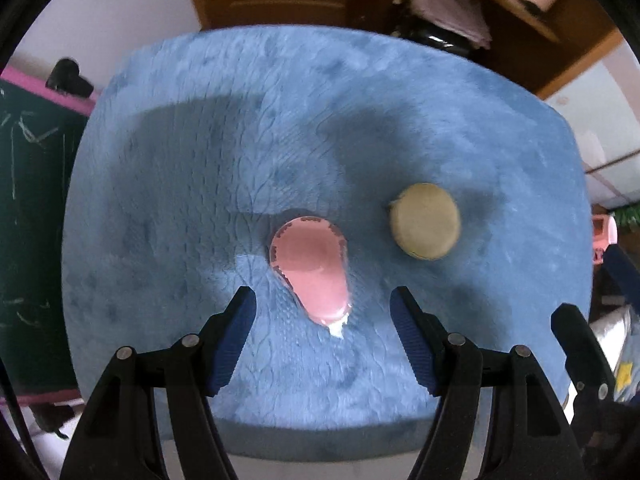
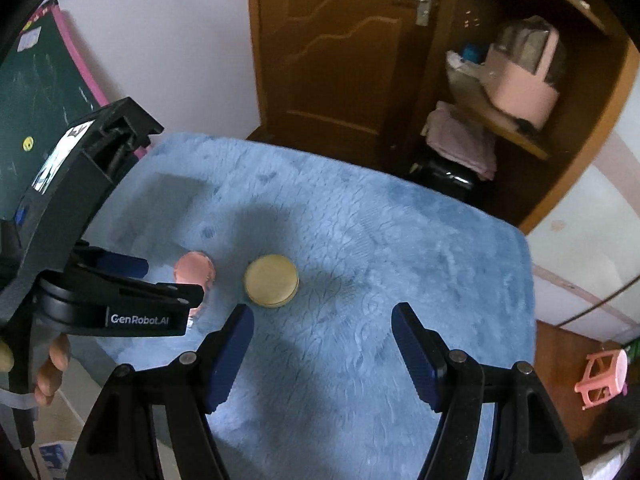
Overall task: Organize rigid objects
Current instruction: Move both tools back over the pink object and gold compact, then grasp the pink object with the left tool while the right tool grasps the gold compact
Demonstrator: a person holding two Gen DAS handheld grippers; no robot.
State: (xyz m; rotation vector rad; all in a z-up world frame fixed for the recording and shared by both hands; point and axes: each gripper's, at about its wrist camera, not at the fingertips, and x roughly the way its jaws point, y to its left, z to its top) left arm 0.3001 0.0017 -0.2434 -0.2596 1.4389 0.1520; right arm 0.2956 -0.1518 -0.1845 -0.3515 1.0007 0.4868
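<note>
A clear container with pink contents (image 1: 310,268) stands on the blue fluffy cloth (image 1: 280,140). My left gripper (image 1: 323,296) hangs over it, pointing down, jaws open on either side of it without touching. A flat beige round tin (image 1: 425,221) lies to its right. In the right wrist view the tin (image 2: 272,280) sits just beyond my right gripper (image 2: 322,312), which is open and holds nothing. The pink container (image 2: 195,270) is partly hidden there behind the left gripper's fingers (image 2: 124,264). One right finger (image 1: 576,332) shows at the left view's edge.
The cloth (image 2: 380,260) covers a small table with drops on all sides. Behind it are a wooden door (image 2: 332,52), a shelf with a pink appliance (image 2: 520,88), folded cloth (image 2: 460,140) and a black jar (image 2: 444,176). A chalkboard (image 2: 36,92) leans at left; a pink stool (image 2: 602,376) stands on the floor.
</note>
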